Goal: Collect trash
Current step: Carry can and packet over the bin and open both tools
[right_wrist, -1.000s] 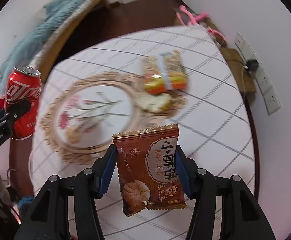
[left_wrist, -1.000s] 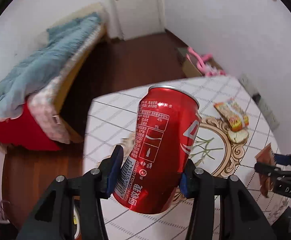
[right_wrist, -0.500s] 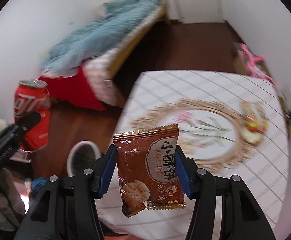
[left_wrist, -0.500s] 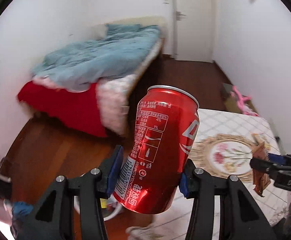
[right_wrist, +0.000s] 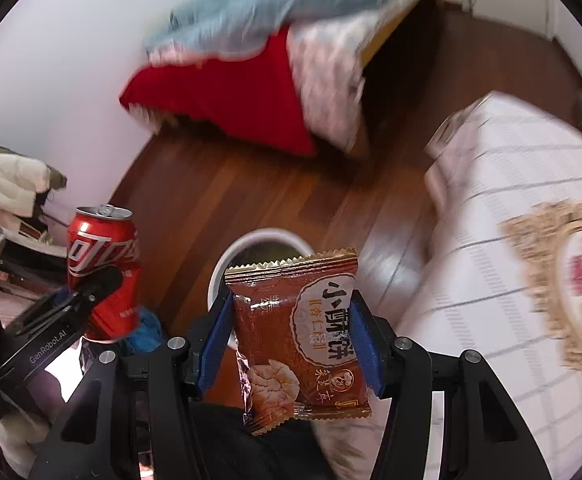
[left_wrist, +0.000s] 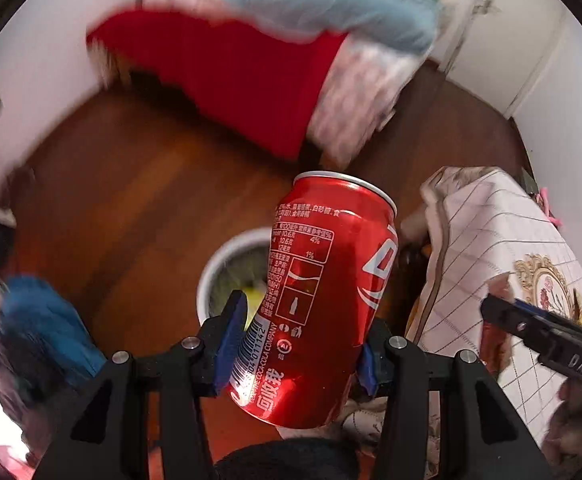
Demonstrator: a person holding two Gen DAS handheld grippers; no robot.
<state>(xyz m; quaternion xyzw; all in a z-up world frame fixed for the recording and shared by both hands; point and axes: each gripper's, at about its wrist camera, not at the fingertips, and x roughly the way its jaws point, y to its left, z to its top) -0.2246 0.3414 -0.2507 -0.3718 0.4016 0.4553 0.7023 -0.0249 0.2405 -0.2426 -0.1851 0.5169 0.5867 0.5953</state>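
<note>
My left gripper (left_wrist: 299, 340) is shut on a red cola can (left_wrist: 323, 296), held upright in the air; the can also shows at the left of the right wrist view (right_wrist: 105, 264). My right gripper (right_wrist: 293, 344) is shut on a brown snack packet (right_wrist: 299, 332), also in the air. A round white trash bin (left_wrist: 227, 276) stands on the wooden floor below and ahead of both grippers; in the right wrist view the bin (right_wrist: 259, 244) is partly hidden behind the packet. In the left wrist view the right gripper (left_wrist: 547, 340) shows at the right edge.
A table with a white checked cloth (right_wrist: 523, 240) stands to the right. A bed with red and blue covers (left_wrist: 251, 64) lies beyond the bin. Blue and pale clothes (left_wrist: 39, 332) lie at the left. A shoe (left_wrist: 365, 420) sits on the floor below the can.
Both grippers have swung left and tilted down, away from the table. The white bin has come to the middle of both views. The can and the packet stay gripped.
</note>
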